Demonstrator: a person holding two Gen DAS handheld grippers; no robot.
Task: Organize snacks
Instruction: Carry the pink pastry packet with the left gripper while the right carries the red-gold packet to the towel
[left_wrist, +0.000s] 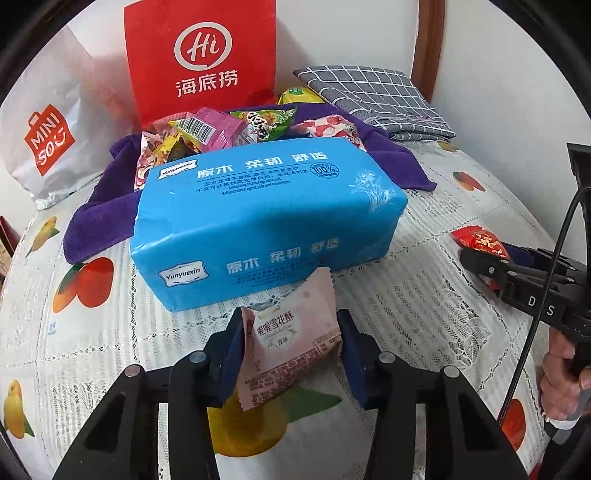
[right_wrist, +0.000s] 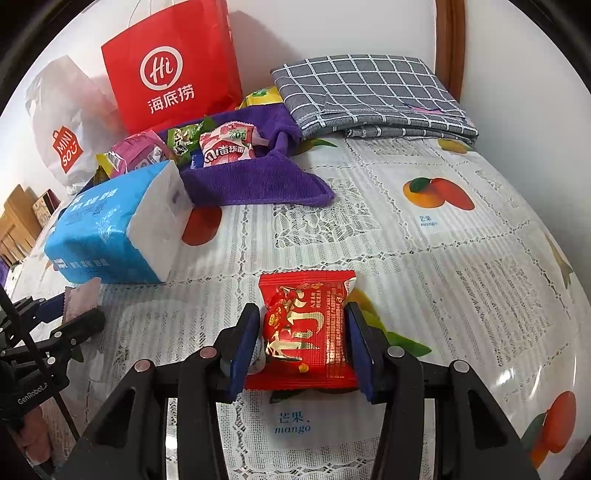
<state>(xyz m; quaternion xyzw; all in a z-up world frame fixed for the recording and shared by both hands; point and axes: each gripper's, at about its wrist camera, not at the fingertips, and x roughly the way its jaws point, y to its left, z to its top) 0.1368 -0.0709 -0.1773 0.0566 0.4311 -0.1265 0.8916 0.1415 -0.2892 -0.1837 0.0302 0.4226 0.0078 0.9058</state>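
Now, with the left gripper closed on the pink snack packet just before the blue tissue pack and the right gripper clamping the red snack packet above the table, lift both clear before carrying them to the snack pile on the purple cloth.

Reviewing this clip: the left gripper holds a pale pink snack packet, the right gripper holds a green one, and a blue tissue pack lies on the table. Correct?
Not quite: the packet in the right gripper is red, not green, as the right wrist view shows. The left gripper does hold the pink packet; the blue tissue pack lies on the table.
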